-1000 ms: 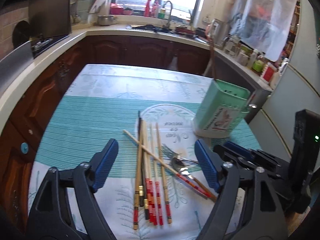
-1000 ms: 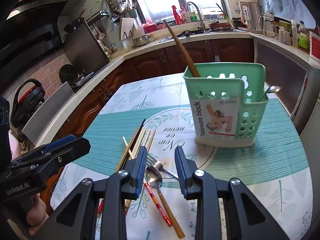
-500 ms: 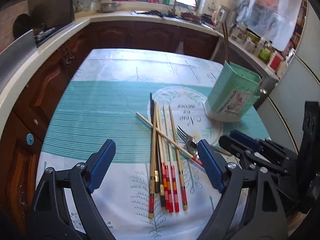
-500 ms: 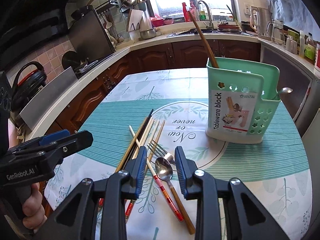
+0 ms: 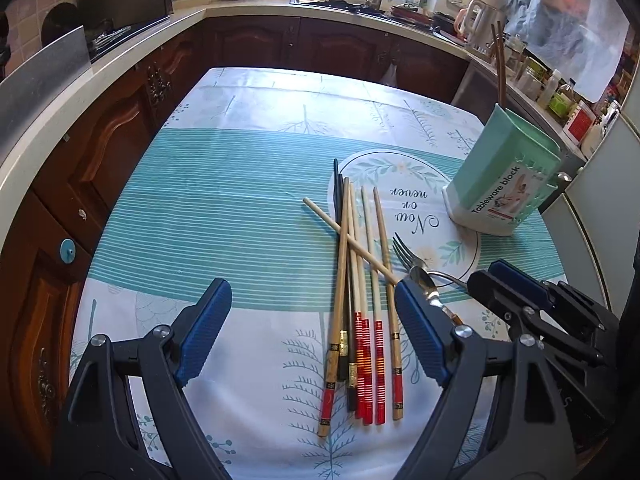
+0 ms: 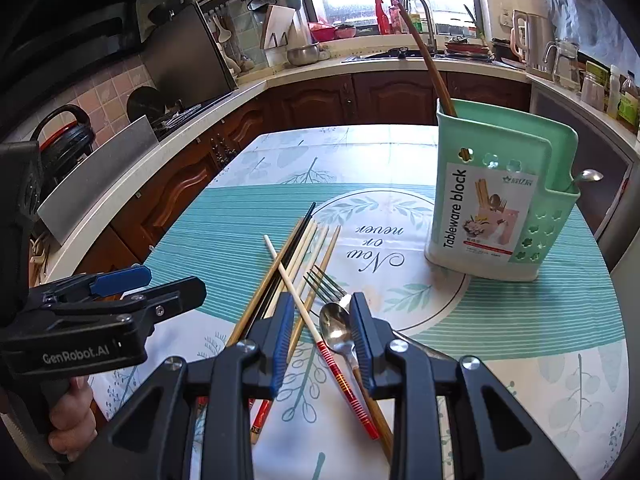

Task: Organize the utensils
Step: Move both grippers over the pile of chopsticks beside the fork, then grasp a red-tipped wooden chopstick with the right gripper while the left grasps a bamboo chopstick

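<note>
- Left wrist view:
  - Utensils lie loose on the worktop (image 5: 248, 216): a bundle of chopsticks (image 5: 362, 300) in mid-frame, one pale stick crossing the rest, with a fork (image 5: 402, 249) and a spoon (image 5: 420, 280) at about 3 o'clock of the bundle.
  - The green tableware holder (image 5: 506, 184) stands upright at about 2 o'clock of the chopsticks, well apart from them, with a long brown stick rising out of it.
  - The left hand-held gripper (image 5: 310, 334) hovers with its jaws spread wide and nothing between the pads; the chopsticks' decorated ends sit in the gap, below it.
- Right wrist view:
  - The right hand-held gripper (image 6: 318, 340) hangs over the spoon (image 6: 336, 326), jaws partly apart; the bowl shows between the blue pads, yet I cannot tell whether either pad touches it, so I read it as released.
  - The fork (image 6: 326, 286) lies at 12 o'clock of the spoon, its tines pointing away.
  - The holder (image 6: 492, 208) is at 2 o'clock; another spoon handle pokes from its side pocket.
- Handling, as a judgement:
  - The spoon is stiff, light, smooth metal, likely slippery; pinching the narrow handle just behind the bowl should hold better than the rounded bowl.
  - The chopsticks are light and rigid but roll easily; grip near the painted ends.
</note>
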